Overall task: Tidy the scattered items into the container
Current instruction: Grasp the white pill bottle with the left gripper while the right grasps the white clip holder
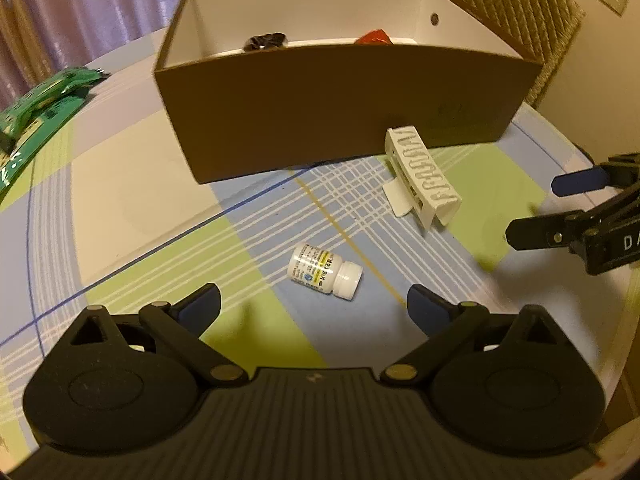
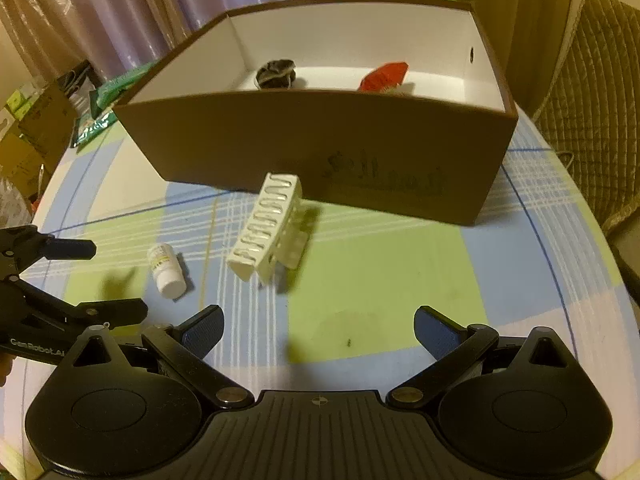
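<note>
- Work surface: round table under a plaid tablecloth (image 1: 132,184) in blue, green and cream; dim warm light, soft shadows cast under both tools.
- Left gripper (image 1: 314,306): jaws spread wide, nothing held; hung low with the small white pill bottle (image 1: 325,271) just ahead between the fingertips, so that pick is judged to be lined up.
- Bottle is lying on its side, cap toward the right gripper; a roll is likely if nudged.
- Right gripper (image 2: 319,328): also wide open and empty, aimed at the white hair claw clip (image 2: 269,227).
- Clip is rested on the cloth close to, maybe touching, the front wall of the brown box (image 2: 304,148).
- Box interior: a dark item (image 2: 276,74) and a red item (image 2: 384,76) already placed.
- Green packets (image 1: 44,100) are left at the far table edge, well apart from the box.
- Beyond: curtains (image 1: 80,4), a quilted chair back (image 1: 516,12).
</note>
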Action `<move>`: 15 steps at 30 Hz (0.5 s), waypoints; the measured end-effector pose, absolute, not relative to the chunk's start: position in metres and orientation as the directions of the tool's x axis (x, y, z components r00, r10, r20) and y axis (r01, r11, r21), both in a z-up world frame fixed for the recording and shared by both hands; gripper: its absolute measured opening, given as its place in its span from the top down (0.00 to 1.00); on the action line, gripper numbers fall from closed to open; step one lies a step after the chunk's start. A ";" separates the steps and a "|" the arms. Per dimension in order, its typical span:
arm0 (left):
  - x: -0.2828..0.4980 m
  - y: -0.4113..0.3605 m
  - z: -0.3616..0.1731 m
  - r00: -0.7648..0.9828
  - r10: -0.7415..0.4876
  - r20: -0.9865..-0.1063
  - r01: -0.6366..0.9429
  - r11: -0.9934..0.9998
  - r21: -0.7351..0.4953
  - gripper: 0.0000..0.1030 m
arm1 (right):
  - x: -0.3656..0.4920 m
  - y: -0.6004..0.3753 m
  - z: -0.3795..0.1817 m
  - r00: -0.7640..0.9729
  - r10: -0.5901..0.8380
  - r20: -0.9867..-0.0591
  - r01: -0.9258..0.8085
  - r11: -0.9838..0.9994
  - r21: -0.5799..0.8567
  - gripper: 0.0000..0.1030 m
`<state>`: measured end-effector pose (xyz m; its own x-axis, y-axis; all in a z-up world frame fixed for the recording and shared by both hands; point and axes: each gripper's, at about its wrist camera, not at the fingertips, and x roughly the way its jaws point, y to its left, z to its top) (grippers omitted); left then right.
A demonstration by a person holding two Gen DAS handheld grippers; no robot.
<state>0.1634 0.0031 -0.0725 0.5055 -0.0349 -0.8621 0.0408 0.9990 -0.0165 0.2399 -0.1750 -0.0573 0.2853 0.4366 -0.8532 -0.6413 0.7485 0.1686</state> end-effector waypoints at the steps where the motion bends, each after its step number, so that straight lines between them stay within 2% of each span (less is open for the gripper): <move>1: 0.165 0.003 -0.075 0.503 -0.035 -0.863 0.049 0.999 -0.012 0.06 | 0.240 -0.175 -0.059 0.284 0.432 -0.856 -0.640 0.750 0.166 0.04; 10: 0.180 -0.001 -0.094 0.497 -0.060 -0.866 0.156 0.987 0.022 0.14 | 0.249 -0.177 -0.071 0.287 0.412 -0.865 -0.618 0.769 0.162 0.04; 13: 0.184 0.001 -0.098 0.487 -0.090 -0.869 0.186 0.982 0.003 0.23 | 0.253 -0.178 -0.071 0.298 0.405 -0.864 -0.610 0.777 0.154 0.04; 15: 0.187 0.004 -0.101 0.482 -0.108 -0.870 0.199 0.980 -0.012 0.25 | 0.257 -0.177 -0.071 0.301 0.404 -0.864 -0.605 0.781 0.155 0.04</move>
<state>0.1868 0.0038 -0.1006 0.4815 -0.1084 -0.8697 0.1986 0.9800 -0.0121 0.2570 -0.1773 -0.0710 0.3009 0.4044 -0.8637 -0.6053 0.7808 0.1547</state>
